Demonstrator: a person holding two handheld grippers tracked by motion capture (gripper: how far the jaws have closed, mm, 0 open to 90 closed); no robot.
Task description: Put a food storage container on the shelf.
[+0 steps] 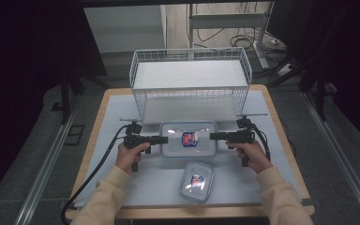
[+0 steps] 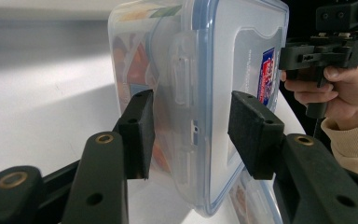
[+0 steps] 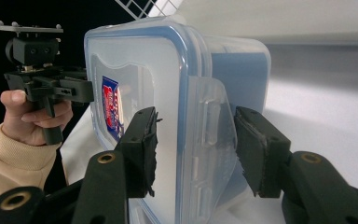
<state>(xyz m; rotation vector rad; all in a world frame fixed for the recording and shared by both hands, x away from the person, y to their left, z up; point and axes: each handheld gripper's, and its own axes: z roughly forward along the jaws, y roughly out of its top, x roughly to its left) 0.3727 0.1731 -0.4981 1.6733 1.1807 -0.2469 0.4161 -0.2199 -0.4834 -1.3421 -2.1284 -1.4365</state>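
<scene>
Straddling the two short ends of the large lidded container [image 1: 189,139], the left tool [image 1: 163,139] and right tool [image 1: 213,136] stand half open around its side latches, pads close but seemingly not pressing. It sits mid-counter [image 1: 122,105], before the wire basket [image 1: 191,79]. Rigid, smooth plastic likely slips; gripping beneath the lid rim seems safest.

- The left gripper [image 1: 163,139] was held level, pointing inward, its jaws half closed.
- The right gripper [image 1: 214,136] was held facing it, likewise half closed; pad contact seemed likely on both.
</scene>
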